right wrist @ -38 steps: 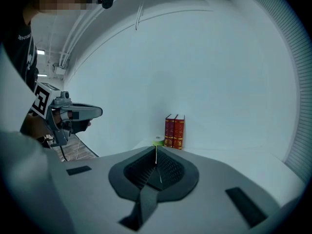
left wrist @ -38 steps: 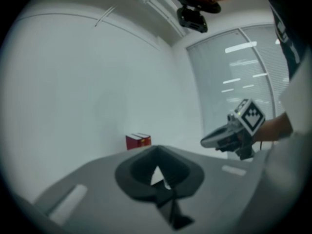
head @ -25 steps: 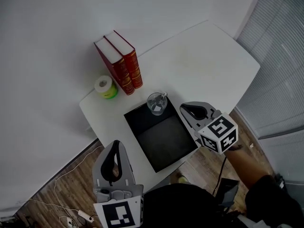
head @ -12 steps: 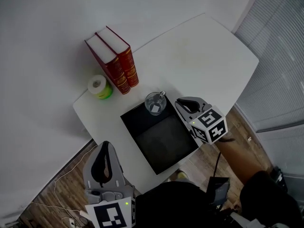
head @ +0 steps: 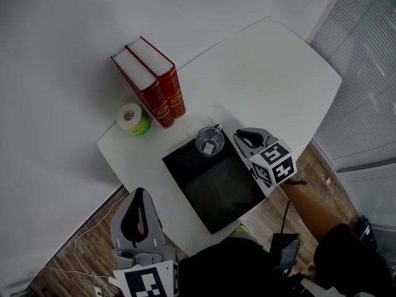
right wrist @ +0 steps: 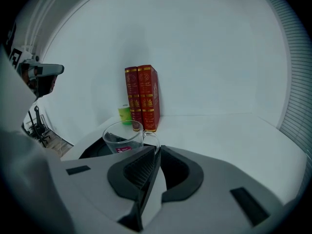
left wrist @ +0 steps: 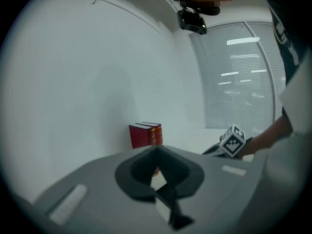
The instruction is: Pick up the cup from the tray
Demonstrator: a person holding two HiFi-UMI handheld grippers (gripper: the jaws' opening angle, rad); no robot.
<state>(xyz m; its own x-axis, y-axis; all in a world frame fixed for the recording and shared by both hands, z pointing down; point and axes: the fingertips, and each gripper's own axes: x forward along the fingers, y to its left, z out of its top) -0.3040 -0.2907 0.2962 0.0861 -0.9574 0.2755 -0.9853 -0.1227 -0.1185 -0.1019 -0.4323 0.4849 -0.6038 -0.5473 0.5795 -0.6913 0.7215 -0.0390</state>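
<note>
1. the step in hand was judged to be the approach: the cup (head: 210, 142) had not yet been gripped and was seen standing upright in the far corner of the tray (head: 213, 190), the corner nearest the books (head: 151, 82).
2. the tray was laid along the near edge of the surface (head: 266, 73), with a roll (head: 133, 117) beside the books at the far left edge.
3. the right tool (head: 241, 135) was held just beside the cup, on the side of its handle, and apart from it.
4. in the right gripper view its jaws were seen almost pressed together and only starting to open, with nothing between them; the handle was seen just beyond the tips.
5. the left tool (head: 139, 197) was held off the near edge of the surface, well apart from the tray, with its tips together and nothing pinched.
6. the next move was judged to call for wider spreading of the right jaws, so that the handle or the rim could be taken between them before any lift.
7. against the earlier frame, the right tool was found nearer the cup, and its jaws had been fully shut then.
8. the cup was found in the same tray corner, and the left tool was left low and idle as before.
</note>
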